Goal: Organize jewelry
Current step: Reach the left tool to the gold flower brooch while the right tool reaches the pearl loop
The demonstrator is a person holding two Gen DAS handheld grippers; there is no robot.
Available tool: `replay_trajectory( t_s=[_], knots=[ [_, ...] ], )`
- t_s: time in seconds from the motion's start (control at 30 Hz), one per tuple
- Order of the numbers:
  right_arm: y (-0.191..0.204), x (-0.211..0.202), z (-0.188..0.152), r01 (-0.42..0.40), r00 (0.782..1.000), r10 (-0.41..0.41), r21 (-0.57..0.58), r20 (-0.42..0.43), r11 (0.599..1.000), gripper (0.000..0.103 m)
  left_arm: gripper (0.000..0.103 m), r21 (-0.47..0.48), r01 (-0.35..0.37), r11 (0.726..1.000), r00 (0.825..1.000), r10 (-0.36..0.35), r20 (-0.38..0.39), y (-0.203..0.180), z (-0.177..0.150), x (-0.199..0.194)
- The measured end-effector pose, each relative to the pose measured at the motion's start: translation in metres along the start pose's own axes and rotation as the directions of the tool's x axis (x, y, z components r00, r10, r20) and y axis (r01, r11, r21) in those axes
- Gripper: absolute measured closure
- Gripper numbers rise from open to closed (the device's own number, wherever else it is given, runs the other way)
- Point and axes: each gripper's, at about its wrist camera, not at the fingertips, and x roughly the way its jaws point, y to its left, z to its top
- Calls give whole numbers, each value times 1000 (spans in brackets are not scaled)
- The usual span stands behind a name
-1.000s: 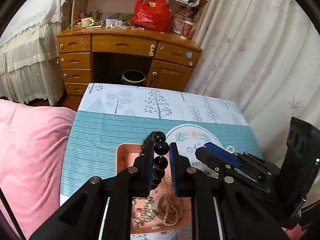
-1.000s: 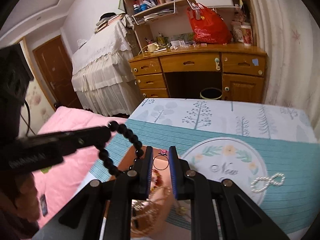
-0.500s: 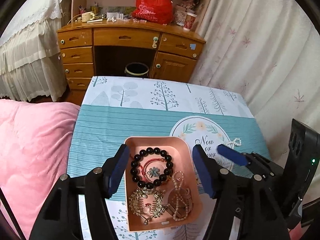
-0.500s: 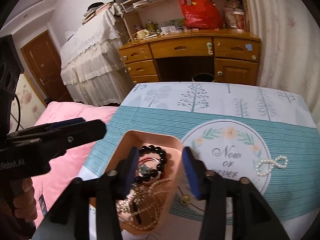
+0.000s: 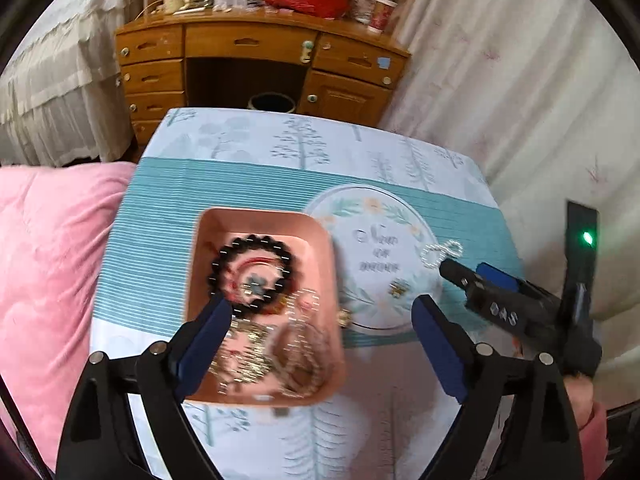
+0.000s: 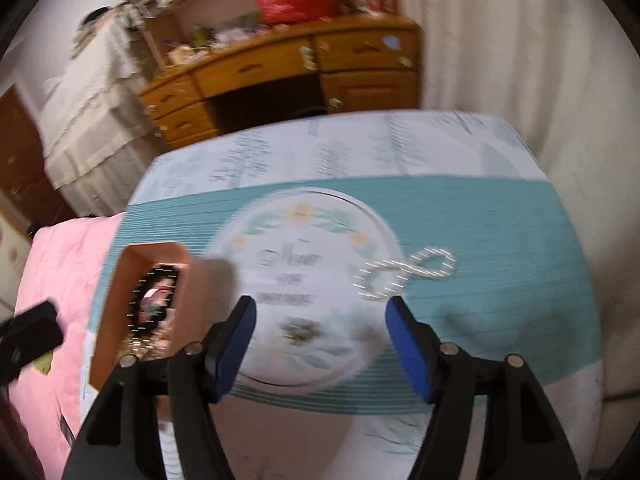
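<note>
A pink tray (image 5: pixel 260 216) on the teal cloth holds a black bead bracelet (image 5: pixel 250 272), a red cord piece and gold and pearl chains. My left gripper (image 5: pixel 322 320) hovers over the tray's near right corner. Its jaws are opening, and nothing is held between them. A pearl strand (image 5: pixel 440 254) and a small gold piece (image 5: pixel 398 289) lie on the cloth's round print. My right gripper (image 6: pixel 322 332) hangs above that print, jaws opening and empty, the gold piece (image 6: pixel 298 330) just beyond them. The pearl strand (image 6: pixel 404 270) lies ahead to the right, the tray (image 6: pixel 200 304) to the left.
The small table (image 5: pixel 160 240) stands between a pink blanket (image 5: pixel 48 260) on the left and a curtain (image 5: pixel 520 100) on the right. A wooden desk (image 5: pixel 248 40) with a red bag stands behind it. Another tiny gold item (image 5: pixel 345 317) lies beside the tray.
My left gripper was shut on the black bracelet above the tray; it has opened and the bracelet lies in the tray. My right gripper has opened too and swung right, over the round print.
</note>
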Motion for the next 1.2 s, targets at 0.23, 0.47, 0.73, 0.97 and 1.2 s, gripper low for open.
replay_trajectory(
  t_s=[0.23,0.47,0.73,0.97,1.2],
  knots=[
    [-41,0,8,27,999,-27,9,-45,1000,32,12,25,90,996,996,-89,-28,-58,-14,12],
    [-74,4,29,8,996,-12,-43,-87,999,30,13,0,39,999,998,-39,-49,-101,-21,43],
    [-91,24,44,-61,995,49,-151,-83,987,30,13,-121,-95,988,995,97,6,-123,-28,91],
    [-86,51,41,-120,988,88,-271,-130,955,30,18,-137,-235,962,967,246,64,-127,-37,128],
    [-74,61,39,-110,989,69,-349,-128,931,30,28,-174,-304,937,949,314,36,-123,-42,150]
  ],
)
